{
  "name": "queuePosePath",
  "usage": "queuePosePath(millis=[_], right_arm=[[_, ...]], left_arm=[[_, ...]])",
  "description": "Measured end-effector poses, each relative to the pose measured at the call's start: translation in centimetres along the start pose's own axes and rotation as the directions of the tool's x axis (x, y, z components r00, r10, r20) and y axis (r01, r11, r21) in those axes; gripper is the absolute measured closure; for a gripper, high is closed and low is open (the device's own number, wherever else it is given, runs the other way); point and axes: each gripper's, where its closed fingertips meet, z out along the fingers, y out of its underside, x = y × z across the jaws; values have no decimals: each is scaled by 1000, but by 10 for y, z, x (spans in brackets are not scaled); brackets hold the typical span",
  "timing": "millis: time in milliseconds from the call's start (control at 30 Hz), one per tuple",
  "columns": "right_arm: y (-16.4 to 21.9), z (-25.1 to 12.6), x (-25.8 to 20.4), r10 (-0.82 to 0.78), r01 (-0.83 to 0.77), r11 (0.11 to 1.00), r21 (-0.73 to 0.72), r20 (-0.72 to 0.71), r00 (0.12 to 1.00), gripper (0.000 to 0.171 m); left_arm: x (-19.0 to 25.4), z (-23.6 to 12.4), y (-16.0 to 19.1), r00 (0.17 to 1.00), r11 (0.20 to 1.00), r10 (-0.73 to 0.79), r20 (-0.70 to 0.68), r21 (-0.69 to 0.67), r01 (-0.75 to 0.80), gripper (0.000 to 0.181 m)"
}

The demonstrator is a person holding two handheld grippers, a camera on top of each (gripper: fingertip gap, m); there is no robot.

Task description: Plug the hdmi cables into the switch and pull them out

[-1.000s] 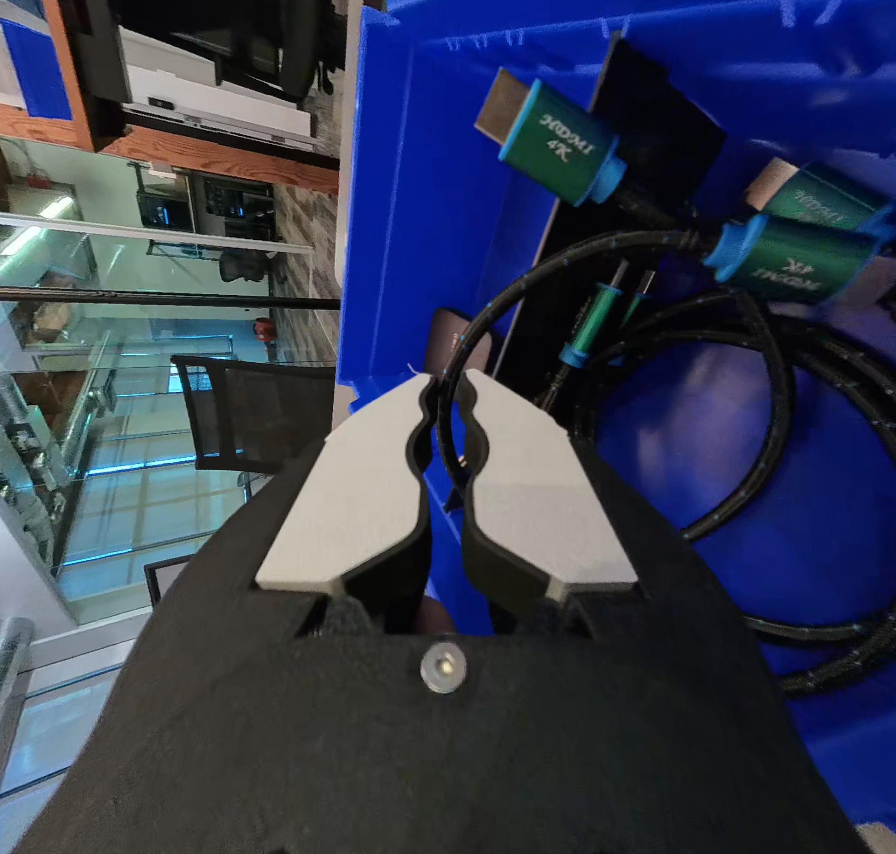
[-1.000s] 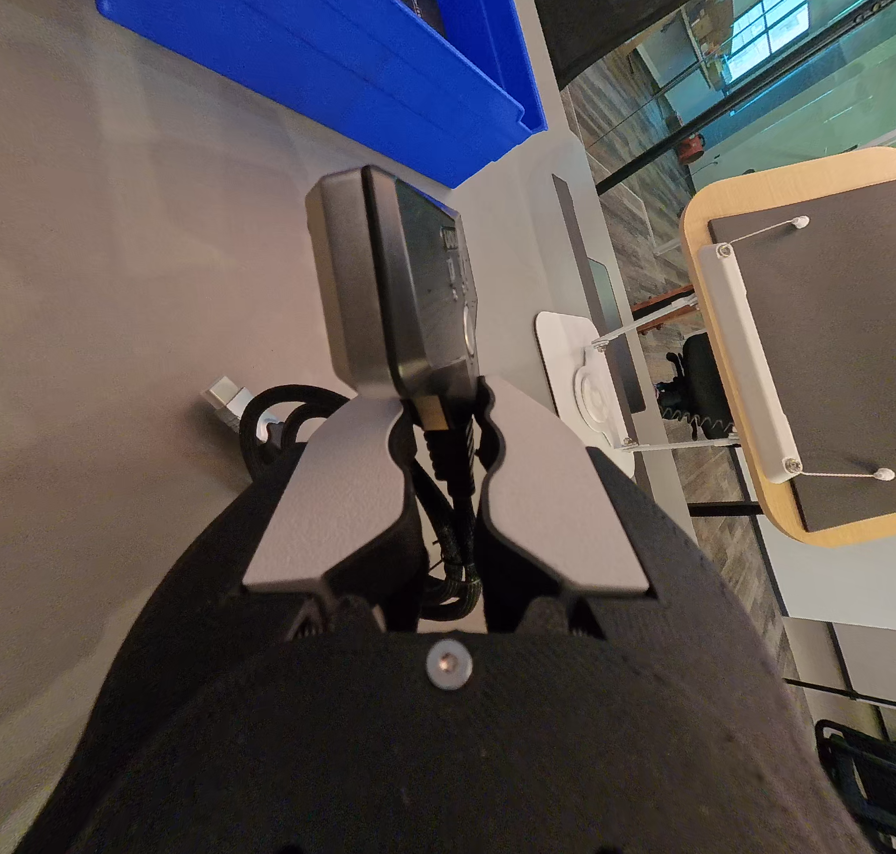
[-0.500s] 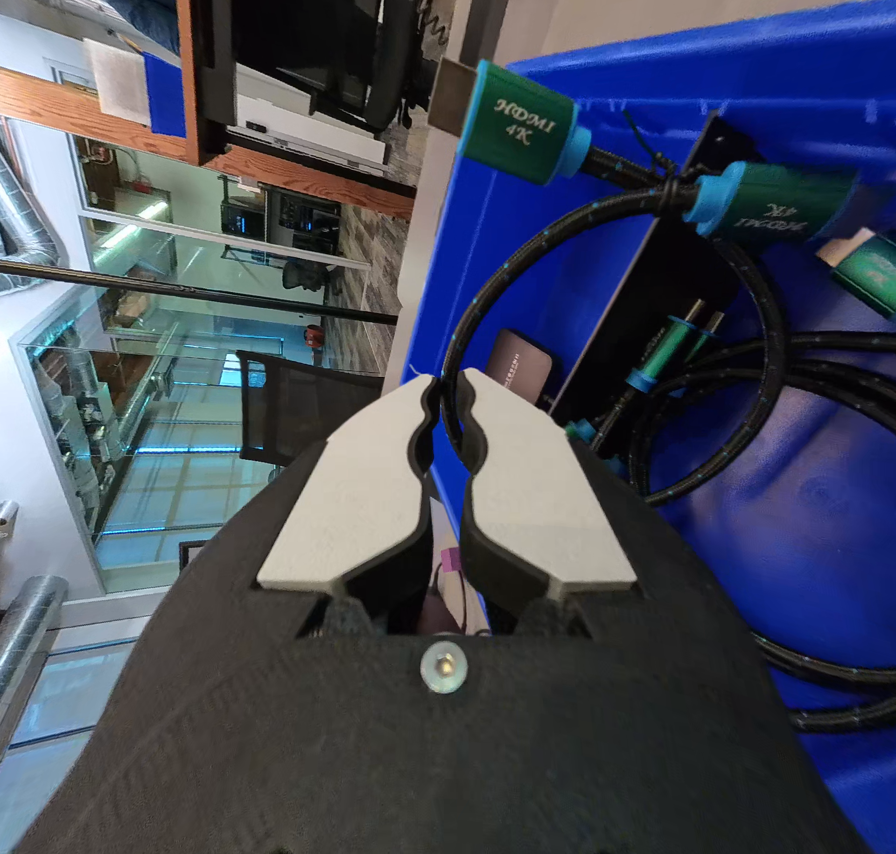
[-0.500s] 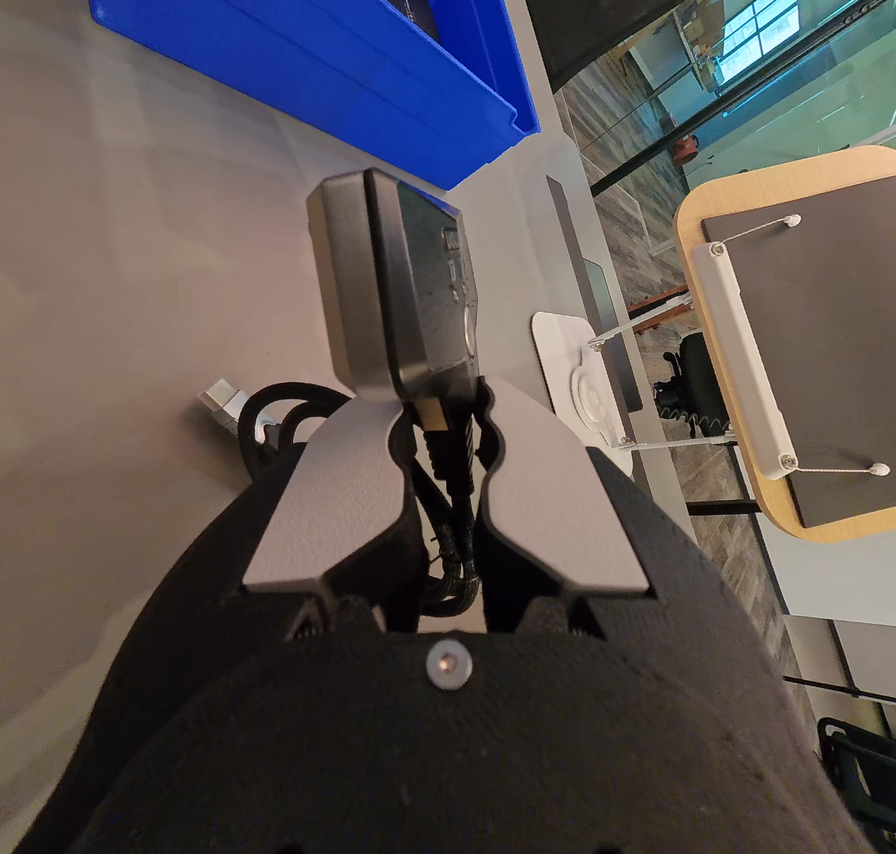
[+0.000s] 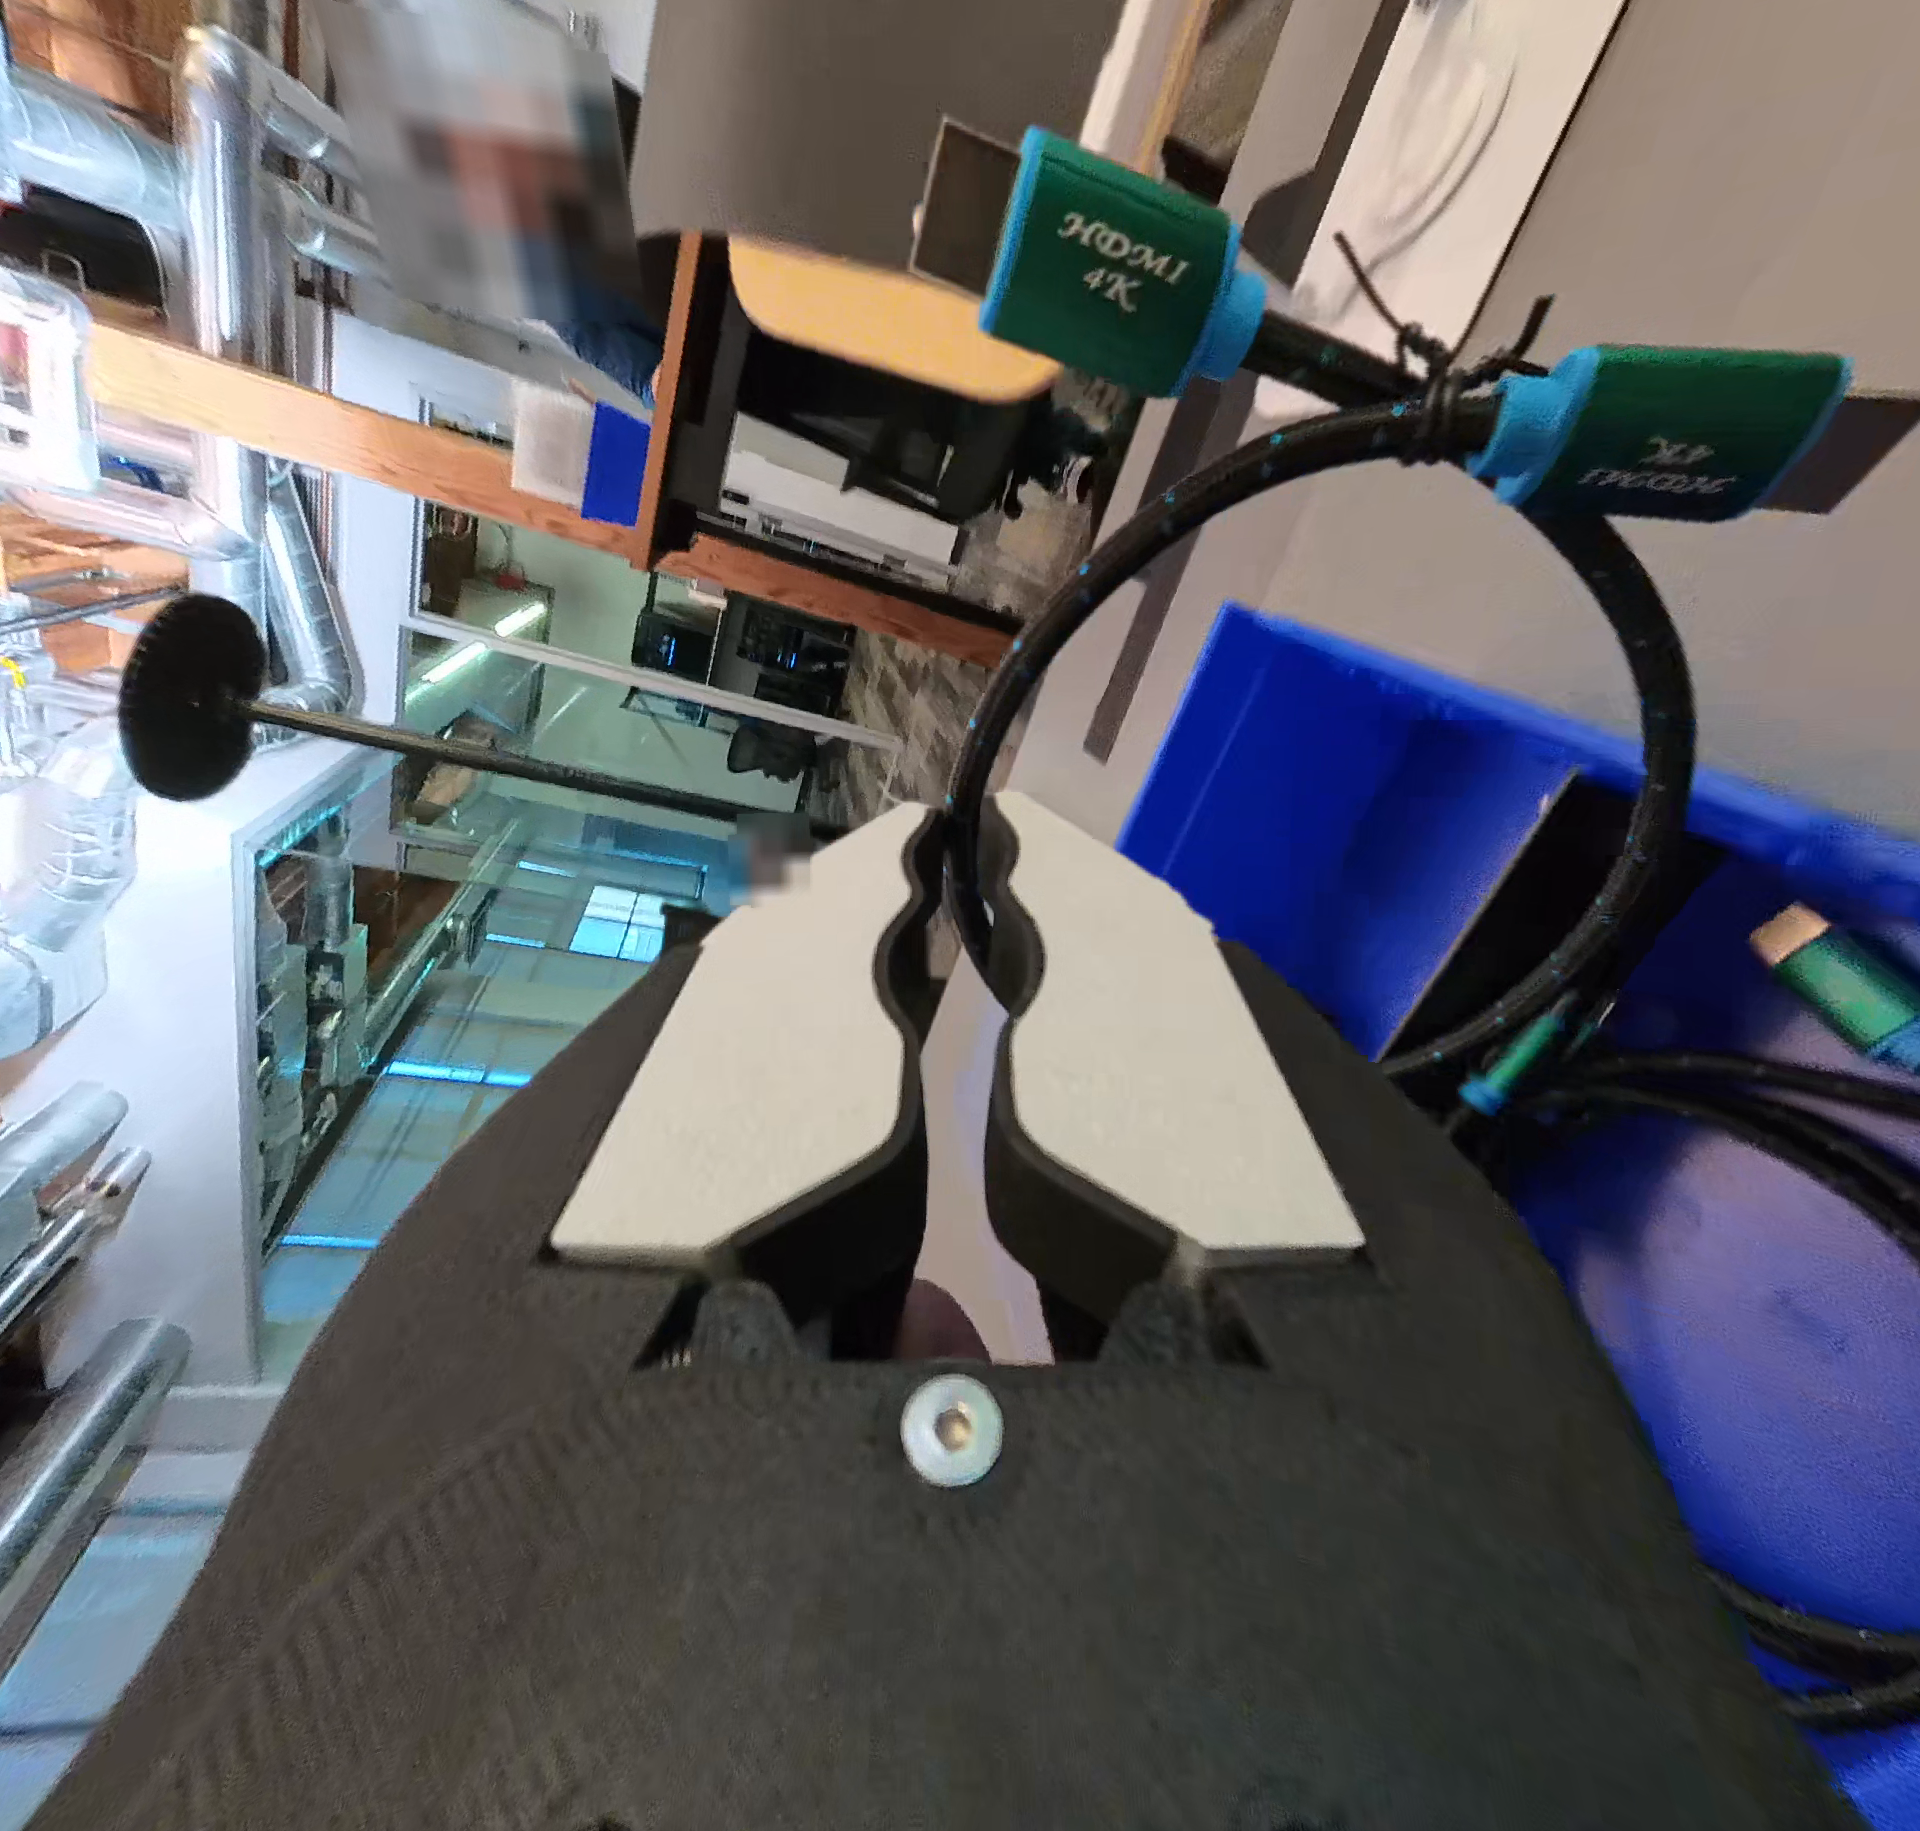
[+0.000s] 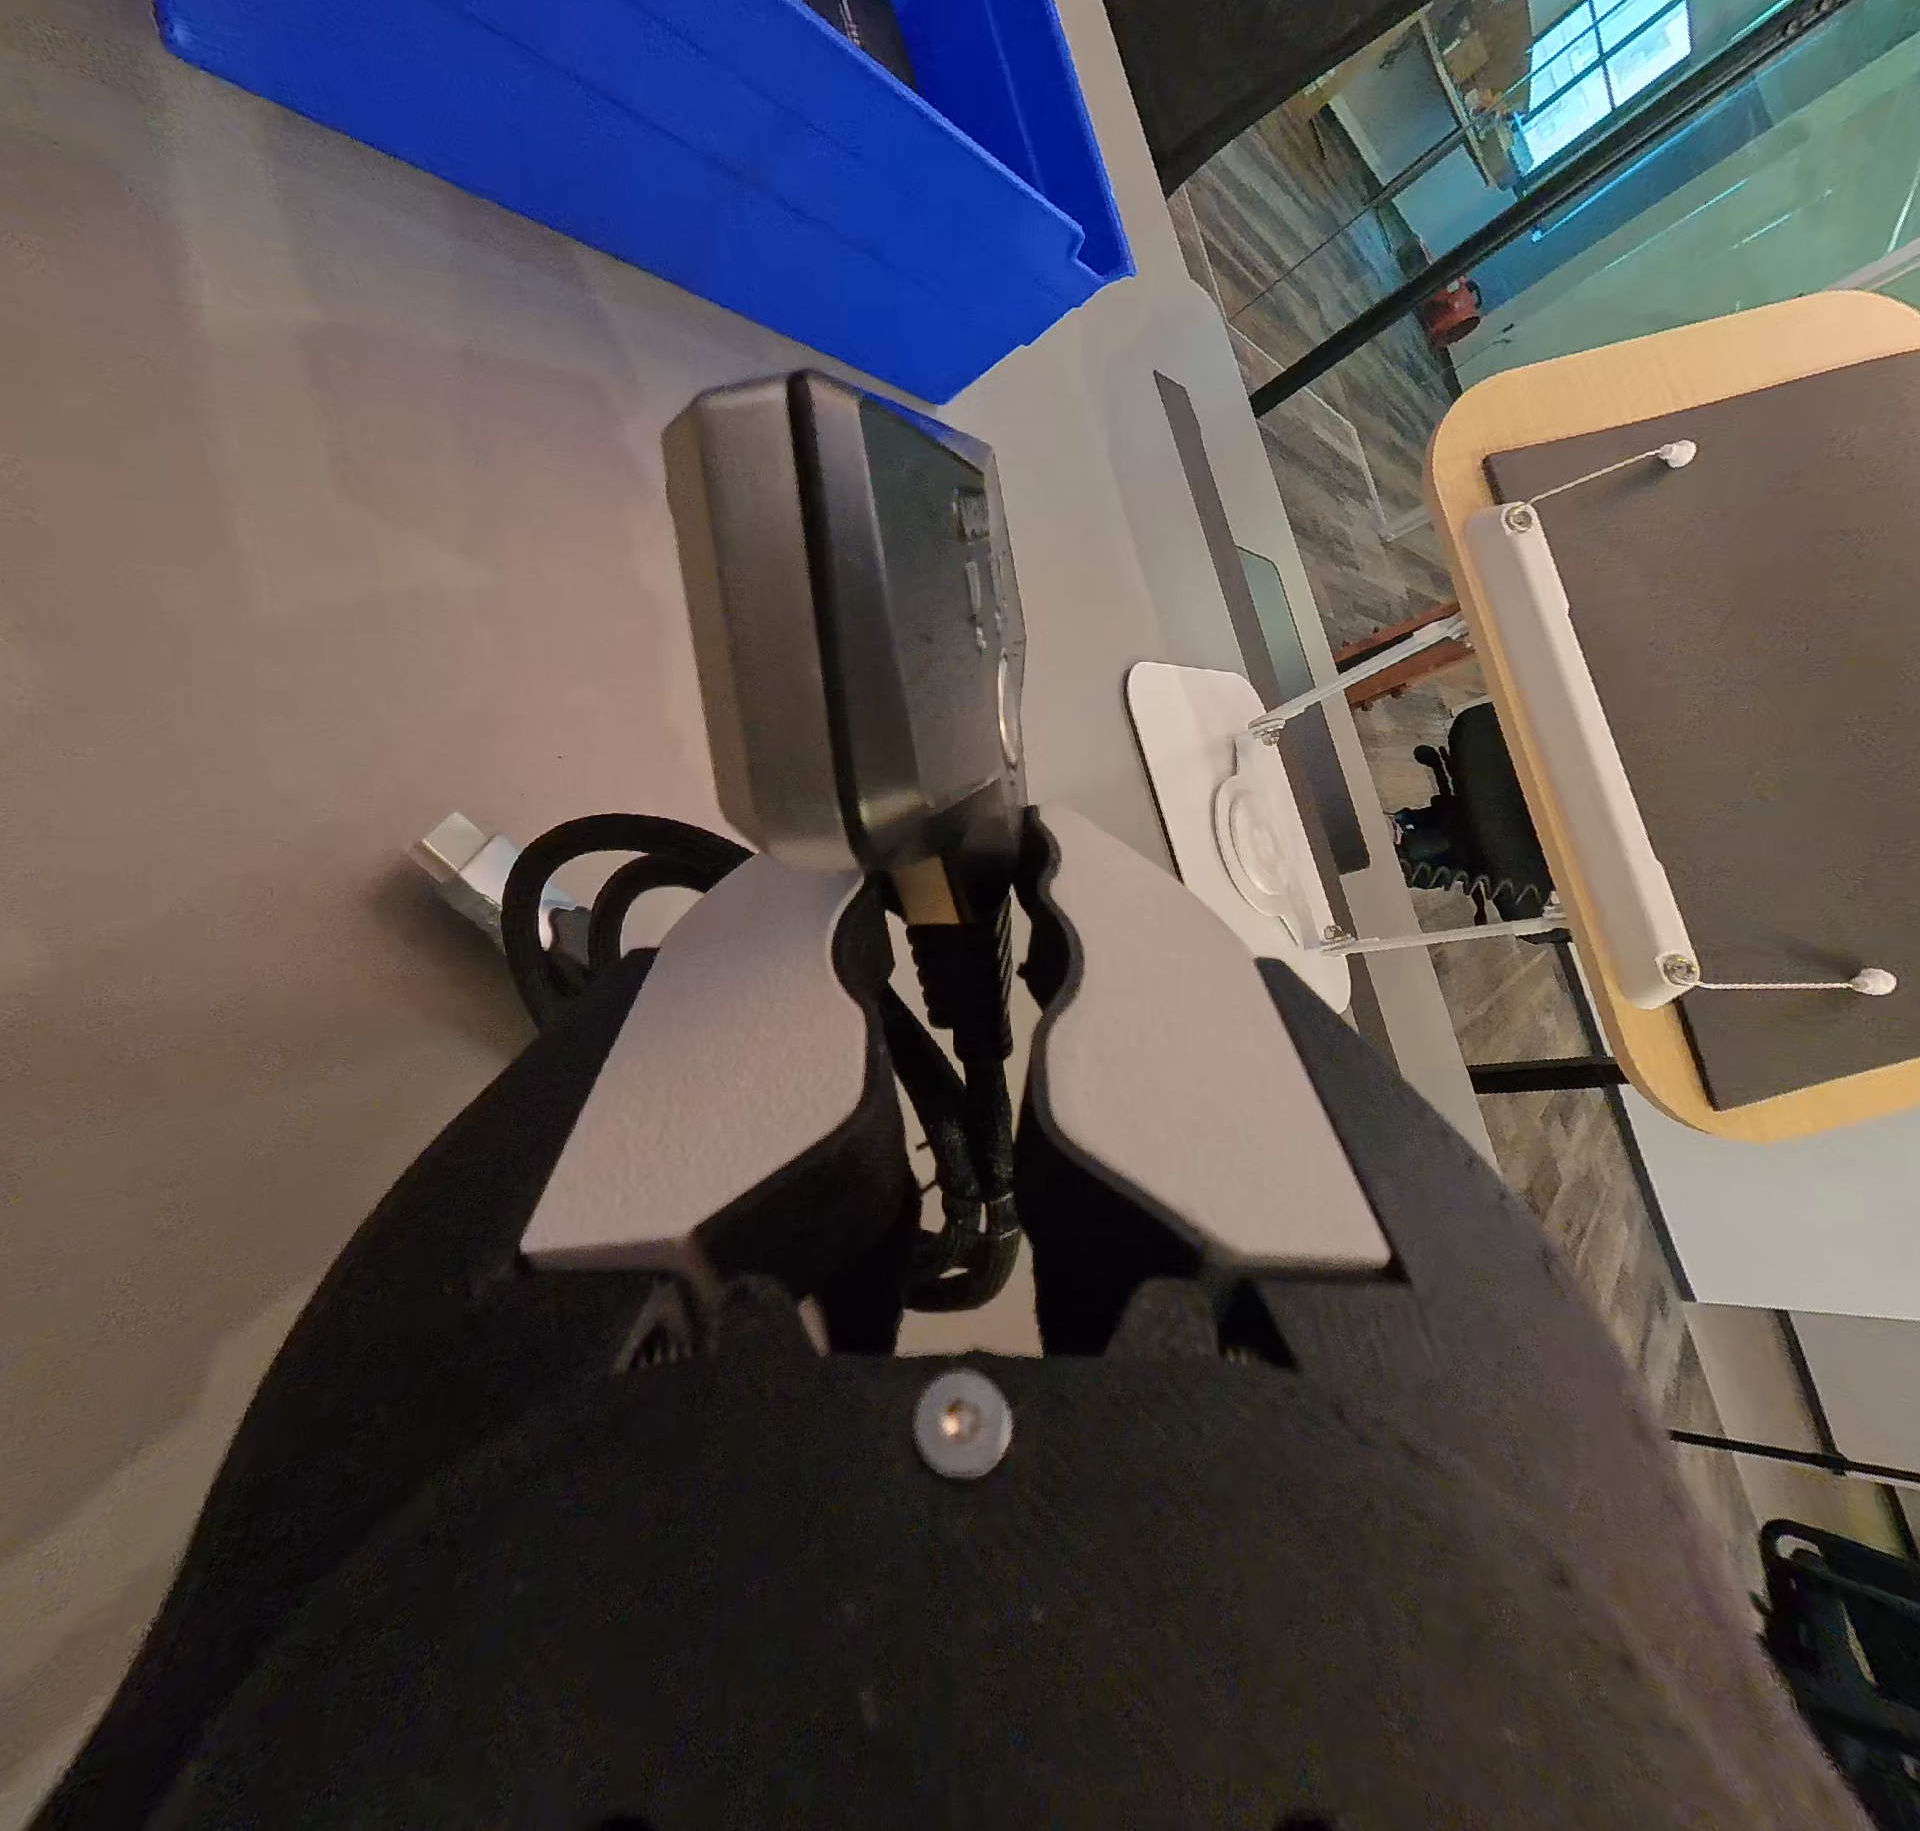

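We see a grey worktop (image 6: pixel 312 555) carrying a blue bin (image 6: pixel 644 108), and beyond the bin an office room with glass walls. Our left tongs (image 5: pixel 961 825) are clenched on a black braided cable (image 5: pixel 1049 659), lifted above the bin; its loop rises from the tongs, and its two green plugs (image 5: pixel 1112 259) point opposite ways. Our right tongs (image 6: pixel 951 846) grasp the switch (image 6: pixel 842 618) near the bin, its long axis pointing away from them.
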Motion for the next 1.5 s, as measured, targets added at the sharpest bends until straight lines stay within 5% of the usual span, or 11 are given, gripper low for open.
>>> queuePosePath(millis=[300, 500, 967, 1200, 1500], right_arm=[[7, -4, 10, 32, -33, 999, -25, -37, 999, 150], [22, -10, 24, 128, -132, 990, -48, -85, 988, 150], [34, -15, 36, 226, -231, 972, -37, -116, 967, 151], [32, -14, 34, 205, -209, 978, -27, -108, 973, 150], [30, -13, 32, 155, -160, 987, -35, -104, 982, 151]], left_arm=[[2, 3, -88, 998, 995, -52, -27, 78, 54, 176], [64, 30, -108, 990, 1000, 17, -141, 16, -14, 175], [185, 54, -98, 851, 945, 250, -462, -73, -318, 175], [204, 60, -87, 827, 929, 264, -497, -100, -357, 174], [190, 51, -89, 836, 966, 188, -515, -56, -251, 142]])
